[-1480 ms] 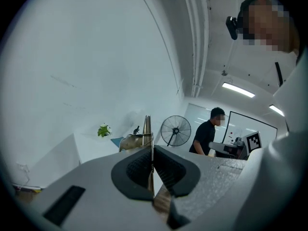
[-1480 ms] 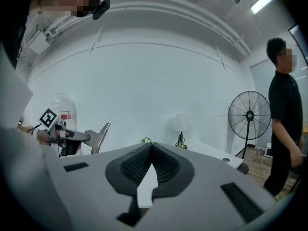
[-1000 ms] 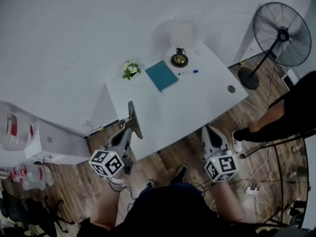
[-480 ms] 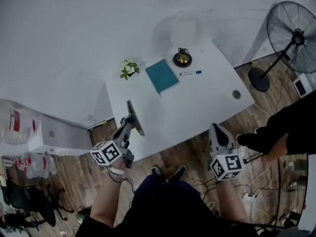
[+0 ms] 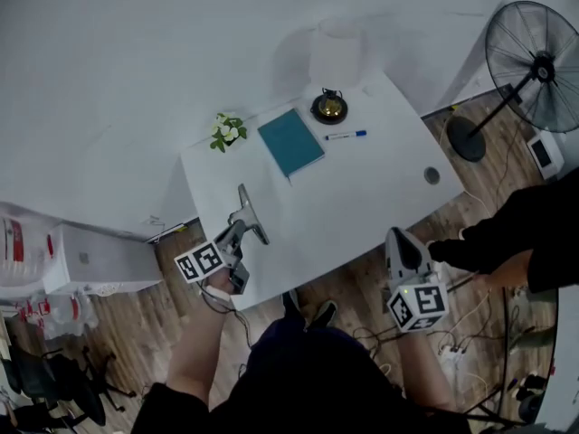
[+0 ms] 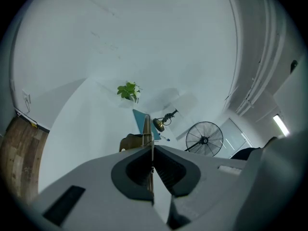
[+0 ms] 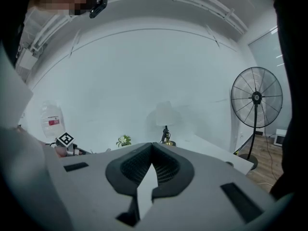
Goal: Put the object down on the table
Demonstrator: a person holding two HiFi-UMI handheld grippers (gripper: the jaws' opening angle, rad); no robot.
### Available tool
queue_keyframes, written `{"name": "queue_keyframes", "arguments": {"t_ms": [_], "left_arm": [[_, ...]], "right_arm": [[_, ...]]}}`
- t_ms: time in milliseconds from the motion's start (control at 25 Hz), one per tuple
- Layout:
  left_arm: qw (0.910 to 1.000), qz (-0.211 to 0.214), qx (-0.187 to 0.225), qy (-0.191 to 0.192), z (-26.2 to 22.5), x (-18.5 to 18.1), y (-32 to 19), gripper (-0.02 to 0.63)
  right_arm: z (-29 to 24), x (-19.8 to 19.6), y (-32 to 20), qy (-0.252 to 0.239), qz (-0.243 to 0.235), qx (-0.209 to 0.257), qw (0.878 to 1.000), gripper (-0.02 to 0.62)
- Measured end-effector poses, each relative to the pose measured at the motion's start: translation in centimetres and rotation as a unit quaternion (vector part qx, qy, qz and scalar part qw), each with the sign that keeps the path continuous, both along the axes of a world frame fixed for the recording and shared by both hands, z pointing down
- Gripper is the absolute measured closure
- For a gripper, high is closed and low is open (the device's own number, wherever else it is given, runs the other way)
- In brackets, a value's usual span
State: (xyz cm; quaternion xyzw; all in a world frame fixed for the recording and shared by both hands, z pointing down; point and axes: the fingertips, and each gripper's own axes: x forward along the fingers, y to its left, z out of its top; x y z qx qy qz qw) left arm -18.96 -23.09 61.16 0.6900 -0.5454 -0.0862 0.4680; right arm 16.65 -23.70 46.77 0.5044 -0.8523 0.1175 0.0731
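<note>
Left hand-held gripper (image 5: 238,234) is clamped on a thin, flat, rigid board (image 5: 249,209), which projects toward 1 o'clock over the smooth white worktop's (image 5: 362,197) 8 o'clock edge. Right hand-held gripper (image 5: 402,237) has its jaws together and holds nothing.

Teal book (image 5: 290,142), white table (image 5: 362,197), perhaps brown object (image 5: 249,213)

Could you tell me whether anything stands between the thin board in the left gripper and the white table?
Nothing visible does: the white table near the thin board is bare; the teal book lies farther back.
</note>
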Motion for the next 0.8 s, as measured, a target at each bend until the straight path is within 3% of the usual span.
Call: {"name": "queue_keyframes", "arguments": {"t_ms": [280, 520, 800], "left_arm": [[0.9981, 0.002, -0.051, 0.034, 5.6, -1.1, -3.0, 0.600], [0.9909, 0.009, -0.108, 0.080, 9.2, -1.3, -3.3, 0.600], [0.9846, 0.009, -0.150, 0.090, 11.5, -1.2, -2.8, 0.598]], "right_arm": [[0.7, -0.1, -1.2, 0.016, 0.025, -0.012, 0.999, 0.589], [1.3, -0.2, -1.3, 0.021, 0.040, -0.022, 0.999, 0.589], [1.4, -0.8, -0.8, 0.021, 0.045, -0.024, 0.998, 0.589]]}}
